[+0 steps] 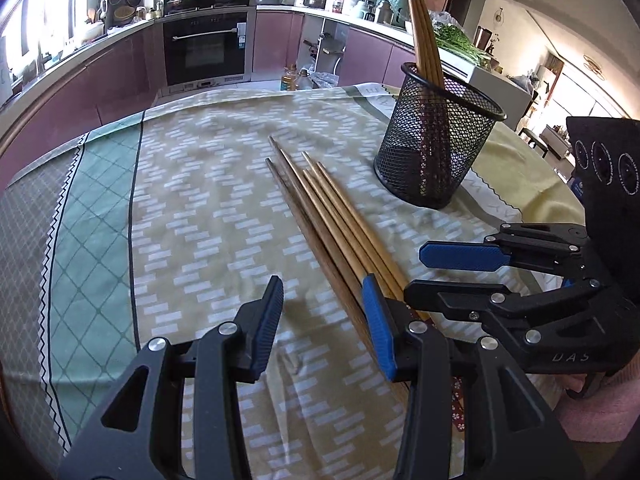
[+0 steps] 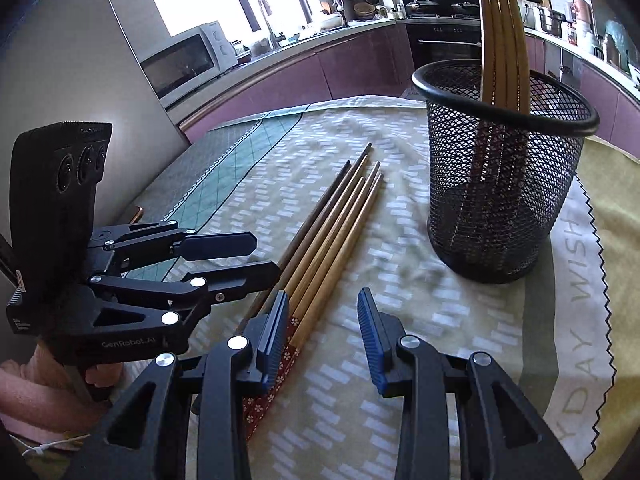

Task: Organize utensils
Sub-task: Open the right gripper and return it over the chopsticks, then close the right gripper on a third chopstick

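Several wooden chopsticks (image 1: pixel 324 208) lie side by side on the tablecloth, tips pointing away; they also show in the right wrist view (image 2: pixel 332 232). A black mesh holder (image 1: pixel 436 148) stands upright at the right with a few chopsticks (image 1: pixel 422 32) in it; it also shows in the right wrist view (image 2: pixel 504 168). My left gripper (image 1: pixel 326 320) is open and empty, its right finger beside the chopsticks' near ends. My right gripper (image 2: pixel 324 336) is open and empty, its left finger over the chopsticks' patterned red ends. Each gripper shows in the other's view (image 1: pixel 460 272) (image 2: pixel 248 256).
A patterned green and yellow tablecloth (image 1: pixel 192 208) covers the round table. Purple kitchen cabinets and an oven (image 1: pixel 208 48) stand behind. A microwave (image 2: pixel 184 60) sits on the counter at the left. Oil bottles (image 1: pixel 294 78) stand past the table's far edge.
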The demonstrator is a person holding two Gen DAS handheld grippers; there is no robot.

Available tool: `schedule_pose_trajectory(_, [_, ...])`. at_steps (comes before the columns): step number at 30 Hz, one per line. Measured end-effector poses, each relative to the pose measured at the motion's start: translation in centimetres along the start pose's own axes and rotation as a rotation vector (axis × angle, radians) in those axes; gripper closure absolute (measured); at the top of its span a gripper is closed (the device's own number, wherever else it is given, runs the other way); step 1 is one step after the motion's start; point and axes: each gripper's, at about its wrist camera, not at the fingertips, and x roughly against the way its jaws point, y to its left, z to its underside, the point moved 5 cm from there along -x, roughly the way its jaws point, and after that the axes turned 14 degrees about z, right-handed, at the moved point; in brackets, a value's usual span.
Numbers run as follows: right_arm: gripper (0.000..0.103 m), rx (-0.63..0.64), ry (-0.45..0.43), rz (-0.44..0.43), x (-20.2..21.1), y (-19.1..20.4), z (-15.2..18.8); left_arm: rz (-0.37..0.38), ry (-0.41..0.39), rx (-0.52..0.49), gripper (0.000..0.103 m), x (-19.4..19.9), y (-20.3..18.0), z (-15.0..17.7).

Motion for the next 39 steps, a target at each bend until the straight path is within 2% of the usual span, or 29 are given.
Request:
schedule_pose_trajectory(32, [0.074,0.044,0.013,0.114,-1.2,0.1,-0.9,-0.044,0.033,-0.004,0.068,-0.2,1.1,-0.6])
schedule_pose_trajectory(35, [0.075,0.051,0.013,0.128,-1.6,0.3,-1.2,-0.046,0.04,-0.005,0.071,-0.7,1.2,-1.1])
schedule_pose_trajectory(39, [0.083,0.047,0.006,0.151,-2.1,0.3,-1.7,-0.06,0.044,-0.011,0.081,-1.3,1.2,-1.6])
